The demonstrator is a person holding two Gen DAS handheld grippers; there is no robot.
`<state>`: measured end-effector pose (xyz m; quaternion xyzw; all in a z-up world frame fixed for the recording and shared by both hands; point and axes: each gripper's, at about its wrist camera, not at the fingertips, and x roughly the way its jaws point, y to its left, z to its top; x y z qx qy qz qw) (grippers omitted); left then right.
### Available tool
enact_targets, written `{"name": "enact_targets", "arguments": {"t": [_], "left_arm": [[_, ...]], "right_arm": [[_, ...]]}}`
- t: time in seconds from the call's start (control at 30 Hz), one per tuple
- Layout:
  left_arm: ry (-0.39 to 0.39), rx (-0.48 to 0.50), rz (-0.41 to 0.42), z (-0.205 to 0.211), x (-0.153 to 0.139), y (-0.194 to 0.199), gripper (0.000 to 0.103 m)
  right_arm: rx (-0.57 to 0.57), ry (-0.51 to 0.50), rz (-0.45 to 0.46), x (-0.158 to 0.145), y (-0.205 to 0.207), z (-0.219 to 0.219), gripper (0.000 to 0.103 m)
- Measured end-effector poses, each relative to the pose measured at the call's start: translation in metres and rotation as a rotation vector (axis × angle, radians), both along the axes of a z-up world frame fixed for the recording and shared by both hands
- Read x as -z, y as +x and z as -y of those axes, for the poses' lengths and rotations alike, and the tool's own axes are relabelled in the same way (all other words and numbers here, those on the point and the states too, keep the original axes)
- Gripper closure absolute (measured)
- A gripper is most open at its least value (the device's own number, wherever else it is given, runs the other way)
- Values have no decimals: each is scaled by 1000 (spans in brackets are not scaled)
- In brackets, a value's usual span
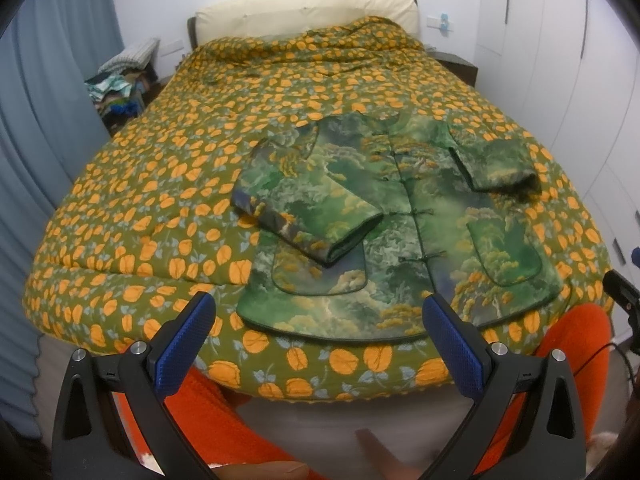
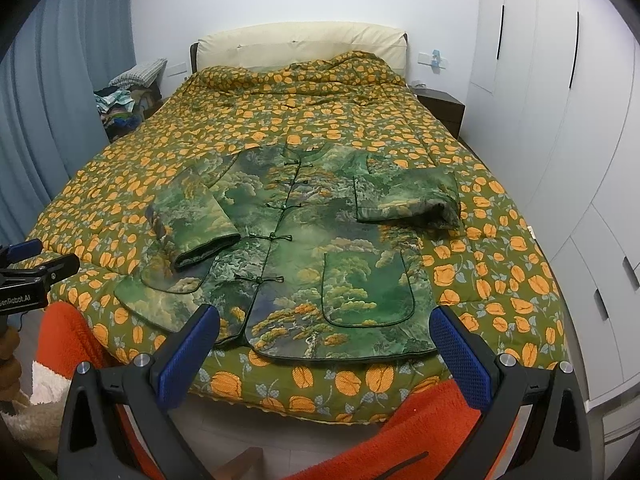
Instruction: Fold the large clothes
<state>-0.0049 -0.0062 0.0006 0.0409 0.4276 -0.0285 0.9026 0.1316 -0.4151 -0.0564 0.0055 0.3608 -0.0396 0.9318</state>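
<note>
Holding both tongs, left tongs (image 1: pixel 318 344) and right tongs (image 2: pixel 324 354), apart and empty at 6 o'clock of jacket (image 2: pixel 304 248); sleeves folded inward, body fold remaining.

A home bedroom: bed (image 2: pixel 500 240) with padded headboard (image 2: pixel 300 42), bedside table (image 2: pixel 442 110), blue curtains (image 2: pixel 60 100), and white wardrobe (image 2: pixel 560 100).

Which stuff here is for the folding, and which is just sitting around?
For the folding:
green jacket
left gripper
right gripper

Just lying about:
orange-flowered quilt
clothes pile
nightstand
</note>
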Motion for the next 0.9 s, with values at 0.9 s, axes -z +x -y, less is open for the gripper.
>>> {"name": "enact_targets", "arguments": {"t": [0.9], "left_arm": [[8, -3, 3, -6, -1, 1, 0]], "right_arm": [[10, 1, -16, 2, 3, 1, 0]]}}
